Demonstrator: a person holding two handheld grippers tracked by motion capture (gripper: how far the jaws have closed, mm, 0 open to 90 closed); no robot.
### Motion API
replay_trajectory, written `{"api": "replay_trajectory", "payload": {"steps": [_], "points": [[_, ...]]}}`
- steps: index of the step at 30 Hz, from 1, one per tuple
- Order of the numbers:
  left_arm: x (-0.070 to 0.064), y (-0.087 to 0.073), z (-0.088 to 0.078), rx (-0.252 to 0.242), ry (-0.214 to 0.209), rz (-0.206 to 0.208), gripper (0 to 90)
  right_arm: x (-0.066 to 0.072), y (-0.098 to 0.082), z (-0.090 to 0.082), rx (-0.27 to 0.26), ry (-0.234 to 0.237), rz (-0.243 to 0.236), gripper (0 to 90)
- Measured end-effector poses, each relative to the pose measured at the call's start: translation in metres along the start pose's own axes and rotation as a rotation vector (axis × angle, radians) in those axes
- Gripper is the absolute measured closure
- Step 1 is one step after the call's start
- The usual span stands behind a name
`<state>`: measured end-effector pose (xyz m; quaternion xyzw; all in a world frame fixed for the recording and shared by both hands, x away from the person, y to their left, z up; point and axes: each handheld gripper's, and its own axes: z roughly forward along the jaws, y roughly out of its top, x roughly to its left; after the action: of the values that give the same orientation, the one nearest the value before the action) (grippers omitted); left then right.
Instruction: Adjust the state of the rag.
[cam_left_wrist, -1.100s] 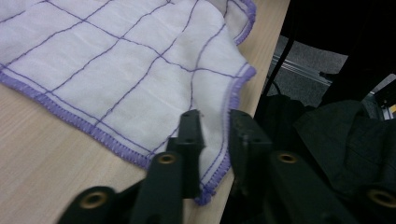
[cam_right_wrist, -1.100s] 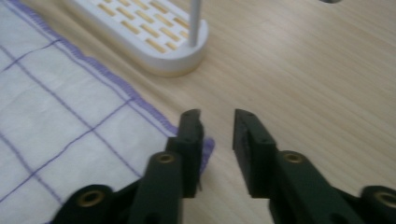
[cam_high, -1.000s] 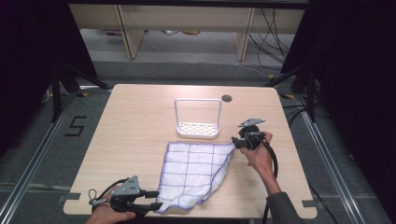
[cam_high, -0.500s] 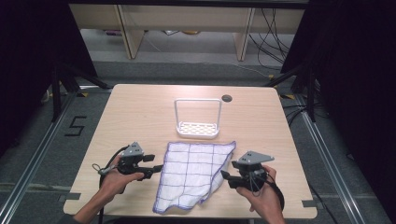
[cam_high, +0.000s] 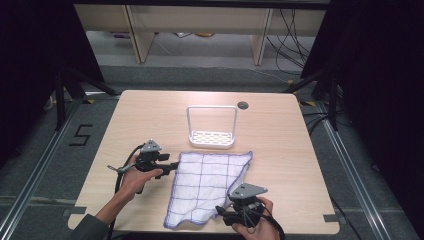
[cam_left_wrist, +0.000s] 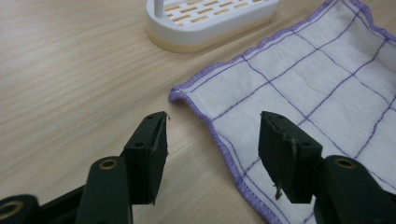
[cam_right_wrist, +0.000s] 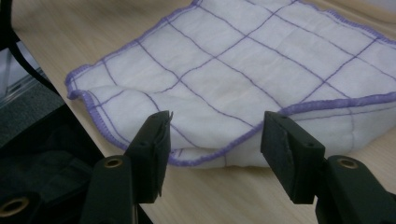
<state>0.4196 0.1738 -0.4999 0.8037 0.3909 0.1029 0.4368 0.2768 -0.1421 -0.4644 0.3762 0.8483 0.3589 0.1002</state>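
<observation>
A white cloth (cam_high: 207, 182) with a purple grid and hem lies flat on the wooden table (cam_high: 290, 145), with its near right edge folded under. My left gripper (cam_high: 172, 167) sits at the cloth's far left corner. Its jaws have been opening and stand open (cam_left_wrist: 215, 128), with the cloth's hem (cam_left_wrist: 219, 137) running on the table between them, untouched. My right gripper (cam_high: 223, 216) is at the cloth's near right edge. Its jaws have just opened wider (cam_right_wrist: 217, 126), and the folded edge of the cloth (cam_right_wrist: 219, 93) lies just ahead of the gap.
A white slotted rack (cam_high: 211, 127) with a tall hoop handle stands just beyond the cloth. A round cable hole (cam_high: 243, 105) sits near the table's far edge. My right hand is close to the table's front edge.
The left hand moved from the table's front left edge up to the cloth's far left corner. The right hand came from the cloth's far right corner down to its near right edge.
</observation>
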Motion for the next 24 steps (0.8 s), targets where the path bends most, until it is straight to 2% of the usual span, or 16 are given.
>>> {"api": "replay_trajectory", "payload": {"steps": [2, 4, 5, 6, 8, 9, 10, 11, 13, 14, 15, 16, 17, 19, 22, 24], "points": [[-0.001, 0.000, 0.003, -0.007, 0.009, -0.007, 41.6, 0.001, -0.002, 0.008, 0.021, -0.022, -0.009, 42.8], [-0.001, 0.000, 0.005, -0.013, 0.008, -0.010, 41.5, 0.000, -0.006, 0.016, 0.046, -0.025, 0.010, 45.0], [0.001, 0.001, 0.004, 0.014, 0.005, 0.011, 41.5, -0.002, -0.008, 0.020, 0.047, -0.029, -0.005, 48.0], [0.002, 0.002, 0.004, 0.027, -0.006, 0.017, 41.4, -0.003, -0.009, 0.020, 0.071, -0.031, 0.001, 53.1], [0.003, 0.001, 0.005, 0.022, -0.001, 0.011, 41.3, -0.008, -0.010, 0.021, 0.070, -0.019, 0.000, 66.4], [0.003, 0.001, 0.006, 0.025, -0.004, 0.008, 41.3, -0.011, -0.011, 0.022, 0.046, -0.026, -0.035, 72.9], [0.002, 0.001, 0.007, 0.029, -0.005, 0.004, 41.4, -0.012, -0.010, 0.019, 0.065, -0.016, -0.034, 77.9], [0.003, 0.001, 0.008, 0.031, -0.006, 0.011, 41.7, -0.015, -0.010, 0.015, 0.049, -0.004, -0.042, 83.6], [0.003, 0.001, 0.009, 0.030, -0.001, 0.007, 41.8, -0.018, -0.010, 0.012, 0.031, -0.003, -0.048, 85.7], [0.002, 0.001, 0.010, 0.005, 0.003, -0.015, 41.8, -0.020, -0.009, 0.007, 0.043, 0.009, -0.042, 86.4], [0.002, 0.001, 0.010, 0.008, 0.003, -0.017, 41.9, -0.025, -0.008, -0.002, 0.024, 0.003, -0.058, 87.4], [0.004, 0.002, 0.009, 0.028, -0.003, 0.001, 41.9, -0.025, -0.008, -0.002, 0.024, 0.003, -0.058, 87.4], [0.004, 0.002, 0.009, 0.035, -0.009, -0.004, 41.8, -0.028, -0.008, -0.006, 0.002, -0.005, -0.059, 87.6], [0.004, 0.001, 0.010, 0.033, 0.000, -0.013, 41.5, -0.034, -0.006, -0.017, 0.013, -0.003, -0.038, 88.0], [0.004, 0.001, 0.012, 0.041, -0.013, -0.011, 41.6, -0.045, -0.009, -0.028, 0.013, -0.026, -0.035, 88.1], [0.004, 0.002, 0.013, 0.040, -0.009, -0.009, 41.5, -0.052, -0.015, -0.030, 0.013, -0.046, -0.021, 87.8]]}}
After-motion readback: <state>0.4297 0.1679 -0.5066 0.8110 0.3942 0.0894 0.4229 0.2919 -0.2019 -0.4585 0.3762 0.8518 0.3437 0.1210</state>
